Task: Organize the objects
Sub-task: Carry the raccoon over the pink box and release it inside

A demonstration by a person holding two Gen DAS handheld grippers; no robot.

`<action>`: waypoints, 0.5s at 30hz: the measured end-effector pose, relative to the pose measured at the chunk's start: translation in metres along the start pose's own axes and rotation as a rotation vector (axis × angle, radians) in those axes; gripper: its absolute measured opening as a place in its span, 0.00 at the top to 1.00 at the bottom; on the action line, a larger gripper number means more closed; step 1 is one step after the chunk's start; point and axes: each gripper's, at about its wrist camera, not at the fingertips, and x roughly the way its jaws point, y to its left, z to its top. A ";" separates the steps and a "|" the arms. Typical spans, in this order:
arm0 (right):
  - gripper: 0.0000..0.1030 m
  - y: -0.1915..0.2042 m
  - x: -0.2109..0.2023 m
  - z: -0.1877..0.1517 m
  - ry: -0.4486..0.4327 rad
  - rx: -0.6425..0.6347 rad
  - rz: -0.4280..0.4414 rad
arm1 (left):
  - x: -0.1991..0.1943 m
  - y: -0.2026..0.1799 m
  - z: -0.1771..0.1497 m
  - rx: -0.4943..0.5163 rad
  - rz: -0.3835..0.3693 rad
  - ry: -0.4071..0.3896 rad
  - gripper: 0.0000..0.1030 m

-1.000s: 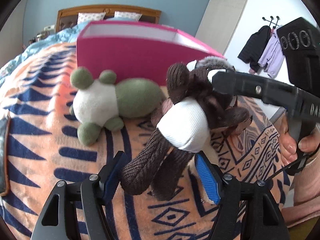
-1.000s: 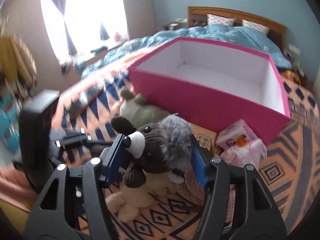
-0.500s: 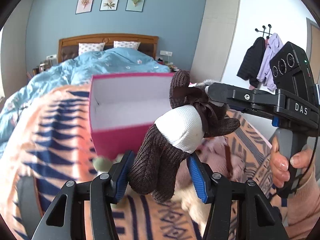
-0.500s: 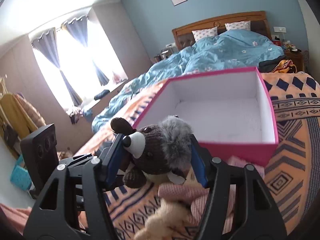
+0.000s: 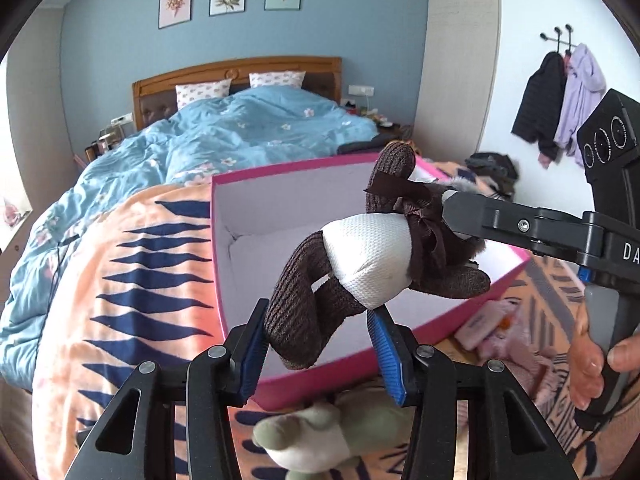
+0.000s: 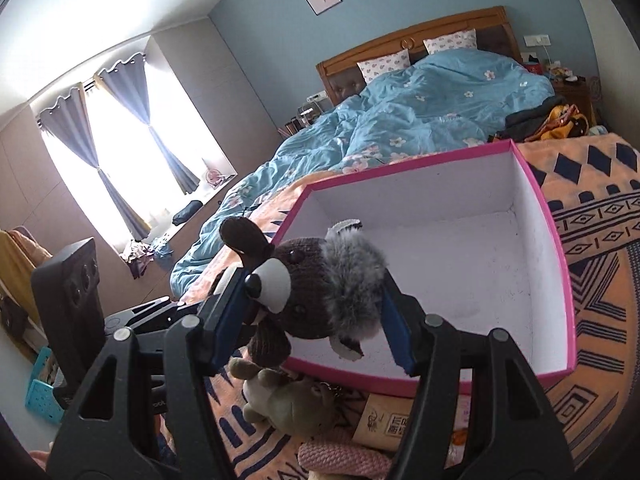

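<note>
A brown knitted plush animal (image 5: pixel 368 256) with a white belly and grey furry head (image 6: pixel 316 292) hangs in the air above the front edge of an empty pink box (image 5: pixel 240 272) with white inside (image 6: pixel 452 264). My right gripper (image 6: pixel 316 320) is shut on its head. My left gripper (image 5: pixel 318 348) stands around its legs, jaws a little apart from them on the right side. The right gripper also shows in the left wrist view (image 5: pixel 520 228).
A green and white plush (image 5: pixel 316 436) lies on the orange patterned blanket (image 5: pixel 132 280) below the box front; it also shows in the right wrist view (image 6: pixel 288 400). Pink plush and small packets (image 5: pixel 496 332) lie at the right. A bed with blue duvet (image 5: pixel 240 128) is behind.
Both grippers rose with the brown plush, from blanket level up over the box's front edge. The green plush now lies below.
</note>
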 end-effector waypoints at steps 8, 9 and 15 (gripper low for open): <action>0.37 -0.022 0.037 -0.006 0.106 0.045 -0.036 | 0.022 0.005 -0.006 0.017 0.072 0.057 0.52; 0.36 -0.024 0.041 -0.007 0.120 0.047 -0.038 | 0.021 0.006 -0.007 0.015 0.074 0.052 0.52; 0.34 -0.024 0.047 -0.014 0.139 0.010 -0.084 | 0.014 0.005 -0.011 0.022 0.077 0.022 0.52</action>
